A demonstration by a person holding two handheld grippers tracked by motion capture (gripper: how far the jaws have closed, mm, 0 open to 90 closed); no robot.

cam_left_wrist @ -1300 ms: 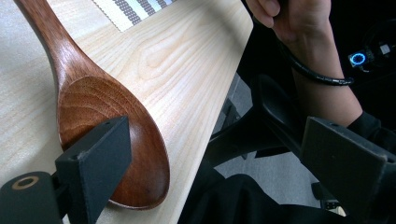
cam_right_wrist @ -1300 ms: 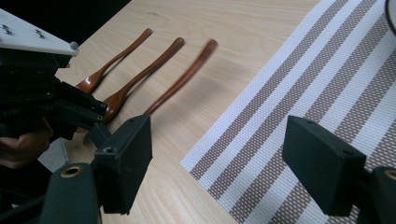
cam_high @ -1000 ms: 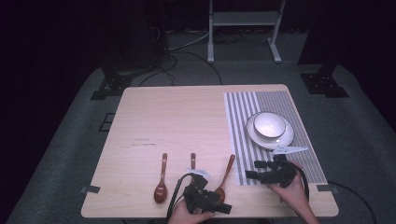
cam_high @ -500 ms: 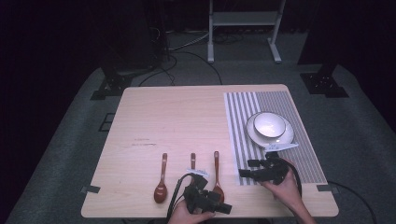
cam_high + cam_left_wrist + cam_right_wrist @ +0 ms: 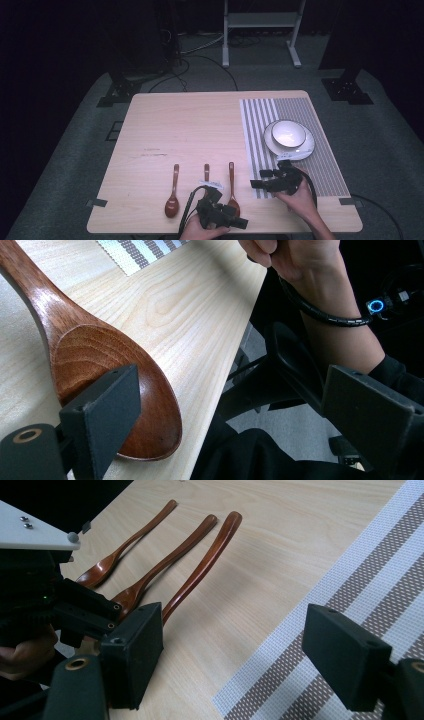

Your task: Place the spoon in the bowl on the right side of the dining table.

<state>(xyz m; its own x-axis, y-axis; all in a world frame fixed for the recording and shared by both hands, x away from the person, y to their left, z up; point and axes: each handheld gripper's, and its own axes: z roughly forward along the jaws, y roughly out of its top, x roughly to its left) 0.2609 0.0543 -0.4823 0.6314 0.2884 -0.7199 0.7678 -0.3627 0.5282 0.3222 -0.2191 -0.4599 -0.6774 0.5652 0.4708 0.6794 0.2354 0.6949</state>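
Near the front edge of the wooden table (image 5: 200, 125), three brown wooden spoons lay side by side, handles pointing away from the person. The left spoon (image 5: 172, 198) lay apart from both grippers. The middle spoon (image 5: 206, 171) showed only its handle in the high view, its bowl hidden under the left gripper (image 5: 220, 212). The right spoon (image 5: 232, 185) lay just beside the middle one, its bowl end close against that gripper.

In the left gripper view, the bowl of the right spoon (image 5: 110, 385) lay flat on the table near the table's edge. One jaw of the left gripper stood over the bowl's near rim; the other jaw hung well off past the table edge. The jaws stood wide apart and clamped nothing. Whether the near jaw touched the bowl could not be determined.

The right gripper (image 5: 272, 180) was held at the near left edge of the striped placemat (image 5: 300, 112), with the person's right hand (image 5: 300, 197) behind it. In the right gripper view, its jaws stood wide apart, with bare table and the mat's edge (image 5: 350, 580) between them and nothing gripped. The three spoons (image 5: 200, 565) lay beyond its left jaw, separate from it.

On the placemat, a white bowl (image 5: 288, 133) sat on a white plate (image 5: 305, 150), well apart from the spoons.
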